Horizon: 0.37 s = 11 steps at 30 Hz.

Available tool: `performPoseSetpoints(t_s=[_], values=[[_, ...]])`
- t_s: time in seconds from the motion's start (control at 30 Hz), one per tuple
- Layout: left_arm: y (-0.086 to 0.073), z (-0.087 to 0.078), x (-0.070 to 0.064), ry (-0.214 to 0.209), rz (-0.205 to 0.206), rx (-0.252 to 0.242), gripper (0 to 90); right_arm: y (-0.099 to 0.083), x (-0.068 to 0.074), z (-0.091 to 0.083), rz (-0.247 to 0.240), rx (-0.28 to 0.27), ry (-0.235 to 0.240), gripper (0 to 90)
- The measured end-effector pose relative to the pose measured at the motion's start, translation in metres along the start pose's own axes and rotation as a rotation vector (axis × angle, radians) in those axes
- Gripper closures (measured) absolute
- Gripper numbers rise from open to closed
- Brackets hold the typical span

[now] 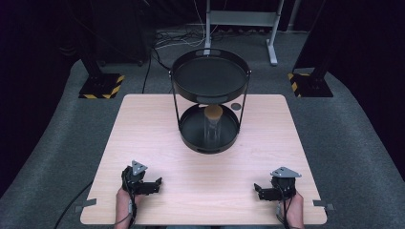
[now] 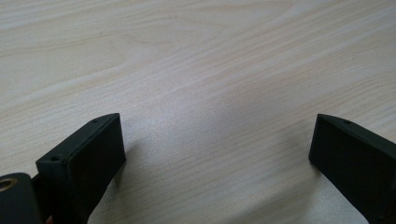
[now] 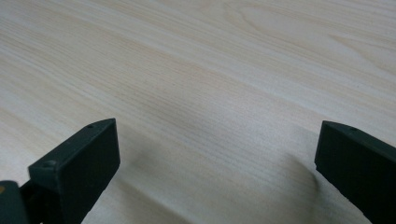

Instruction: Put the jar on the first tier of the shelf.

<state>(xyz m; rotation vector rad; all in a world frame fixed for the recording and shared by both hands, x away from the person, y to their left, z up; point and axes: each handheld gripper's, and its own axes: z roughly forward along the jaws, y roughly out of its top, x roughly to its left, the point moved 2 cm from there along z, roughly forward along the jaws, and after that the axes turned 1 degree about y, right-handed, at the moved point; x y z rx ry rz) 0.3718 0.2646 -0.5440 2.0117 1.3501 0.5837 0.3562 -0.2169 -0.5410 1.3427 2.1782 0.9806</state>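
A black two-tier round tray stand is at the far middle of the light wood table (image 1: 143,138). Its upper tray (image 1: 210,76) looks bare. On the lower tray (image 1: 191,133) stands a clear glass jar (image 1: 213,126) with a tan lid. My left gripper (image 1: 156,185) rests at the near left, open, pointing inward with nothing between its jaws. At the near right my right gripper (image 1: 258,190) is open too. In the left gripper view the left gripper (image 2: 217,126) has bare wood between wide jaws, as does the right gripper (image 3: 215,128) in the right gripper view.
A small dark round disc (image 1: 235,106) lies on the table just right of the stand. Bare wood stretches between the grippers and the stand. Grey carpet surrounds the table; a metal frame (image 1: 239,19) and yellow-striped bases (image 1: 101,87) stand beyond it.
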Motion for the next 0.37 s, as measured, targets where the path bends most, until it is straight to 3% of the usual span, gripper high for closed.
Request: performPoseSetpoints(t_s=[0.1,0.37], values=[[0.0,0.0,0.0,0.0,0.0,0.0,3.2,-0.0025,-0.0012,-0.0002,-0.006,0.034,-0.005,0.0],[0.0,0.0001,-0.0001,0.002,0.0,0.0,3.1,-0.0035,-0.0017,-0.0008,-0.005,0.035,-0.011,0.0]])
